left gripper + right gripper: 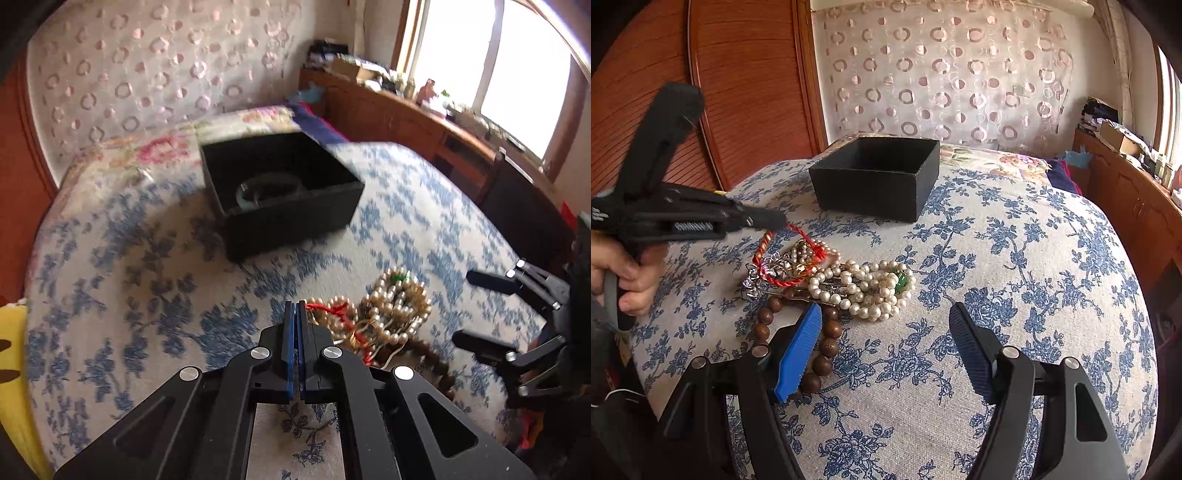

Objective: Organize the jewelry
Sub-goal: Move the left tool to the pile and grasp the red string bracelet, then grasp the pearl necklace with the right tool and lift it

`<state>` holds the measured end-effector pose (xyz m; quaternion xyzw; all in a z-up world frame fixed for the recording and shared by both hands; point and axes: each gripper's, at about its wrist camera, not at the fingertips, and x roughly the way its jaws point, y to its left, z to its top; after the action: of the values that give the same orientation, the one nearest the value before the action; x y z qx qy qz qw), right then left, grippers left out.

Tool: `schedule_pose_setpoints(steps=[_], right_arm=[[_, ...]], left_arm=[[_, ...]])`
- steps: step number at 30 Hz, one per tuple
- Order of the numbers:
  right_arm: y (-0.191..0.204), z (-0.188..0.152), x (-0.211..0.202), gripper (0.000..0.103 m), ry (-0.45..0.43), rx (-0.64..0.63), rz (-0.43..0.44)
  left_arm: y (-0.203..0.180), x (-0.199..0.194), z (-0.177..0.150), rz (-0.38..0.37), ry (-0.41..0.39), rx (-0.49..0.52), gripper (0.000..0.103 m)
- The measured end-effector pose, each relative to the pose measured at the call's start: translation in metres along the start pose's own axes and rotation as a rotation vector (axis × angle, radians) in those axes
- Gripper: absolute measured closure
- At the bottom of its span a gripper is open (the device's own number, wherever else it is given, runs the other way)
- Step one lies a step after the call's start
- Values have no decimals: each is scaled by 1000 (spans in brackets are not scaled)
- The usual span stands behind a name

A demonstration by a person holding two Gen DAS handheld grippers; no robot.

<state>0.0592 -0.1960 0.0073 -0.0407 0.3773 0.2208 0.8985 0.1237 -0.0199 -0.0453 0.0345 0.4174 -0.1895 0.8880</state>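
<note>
1. Just in front of the black open-topped cardboard box [871, 192], on the blue-flowered bedspread [997, 258]: one tangled heap of jewellery. Red braided cord [798, 230] nearest the box, then cream pearl strands [864, 284] and a silver filigree ornament [753, 277]. Brown wooden bead bracelet [764, 317] farthest from the box.
2. Left gripper [781, 220] clamped fully shut, apparently nipping the red cord at its very tip and raising it off the heap.
3. Likely trouble: cord looped through pearls and ornament. Apt to drag the whole knot along on any lift toward the box, or to shed pieces short of it.
4. Thin cord in a tip-only pinch. Liable to slip free mid-carry.
5. Right gripper [884, 310] spread wide, holding nothing, on the heap's side away from the box, one blue pad just over the wooden beads. Handy for pinning the heap down, yet prone to snagging beads if closed carelessly.
6. Inside the box: pale green bangle [258, 192]. Could chip under a hard drop.
</note>
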Motion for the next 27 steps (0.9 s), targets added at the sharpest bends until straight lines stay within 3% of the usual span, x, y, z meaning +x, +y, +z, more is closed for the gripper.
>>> schedule_pose_setpoints(steps=[2, 4, 7, 19, 22, 27], right_arm=[[1, 1, 3, 34, 7, -5, 10], [2, 3, 7, 49, 21, -10, 24], [6, 6, 13, 60, 35, -21, 41], [40, 24, 37, 64, 91, -135, 117], [43, 25, 44, 77, 113, -160, 105], [42, 26, 47, 88, 126, -185, 103]], left_arm=[[1, -13, 1, 14, -39, -4, 103], [-1, -25, 1, 39, -78, 2, 103], [-3, -36, 1, 49, -113, -1, 103], [5, -52, -3, 37, -155, -24, 103], [5, -51, -6, 35, -153, -27, 103], [5, -51, -8, 32, -151, -28, 103]])
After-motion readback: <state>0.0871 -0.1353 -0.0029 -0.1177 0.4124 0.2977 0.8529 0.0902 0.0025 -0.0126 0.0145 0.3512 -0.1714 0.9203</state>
